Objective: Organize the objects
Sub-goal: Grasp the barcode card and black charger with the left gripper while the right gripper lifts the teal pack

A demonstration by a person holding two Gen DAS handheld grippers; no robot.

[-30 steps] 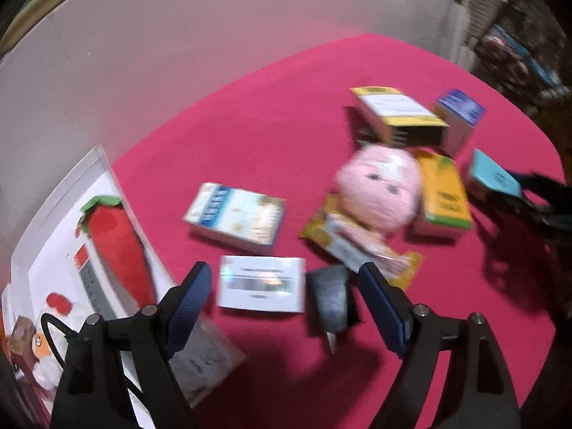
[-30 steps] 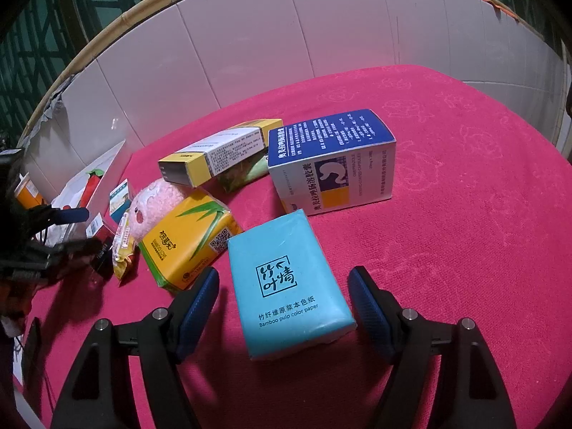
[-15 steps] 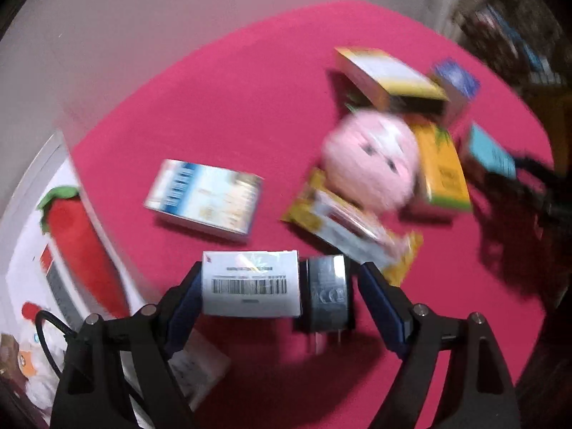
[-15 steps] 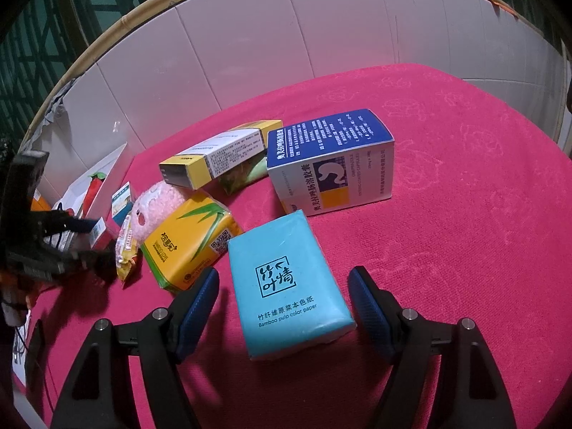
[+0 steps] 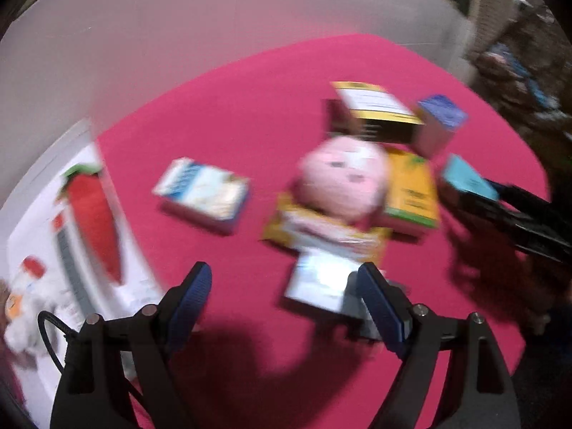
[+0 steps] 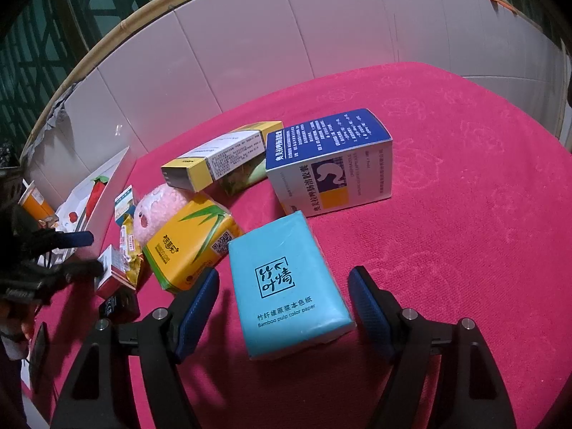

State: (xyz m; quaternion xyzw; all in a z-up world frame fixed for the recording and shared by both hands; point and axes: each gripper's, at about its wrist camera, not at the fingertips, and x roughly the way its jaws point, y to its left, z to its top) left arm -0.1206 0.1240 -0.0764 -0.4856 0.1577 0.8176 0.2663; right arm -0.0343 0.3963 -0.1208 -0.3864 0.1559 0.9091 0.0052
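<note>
Line up on one item before you close

Your right gripper (image 6: 284, 302) is spread wide and holds nothing, its fingers flanking the blue tissue pack (image 6: 286, 286) on the red cloth (image 6: 464, 214): centre, lower, then squeeze its long sides. Your left gripper (image 5: 282, 296) is also wide open and empty; the white labelled box (image 5: 320, 280) and dark charger (image 5: 357, 307) sit at 3 o'clock by its right finger, so shift right and steady the blurred view first.

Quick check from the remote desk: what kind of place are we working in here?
Probably a home or small back room, not a lab: a table under a pink cloth against a white tiled wall, strewn with household goods such as a blue tissue pack, a medicine box and a pink plush toy.
</note>
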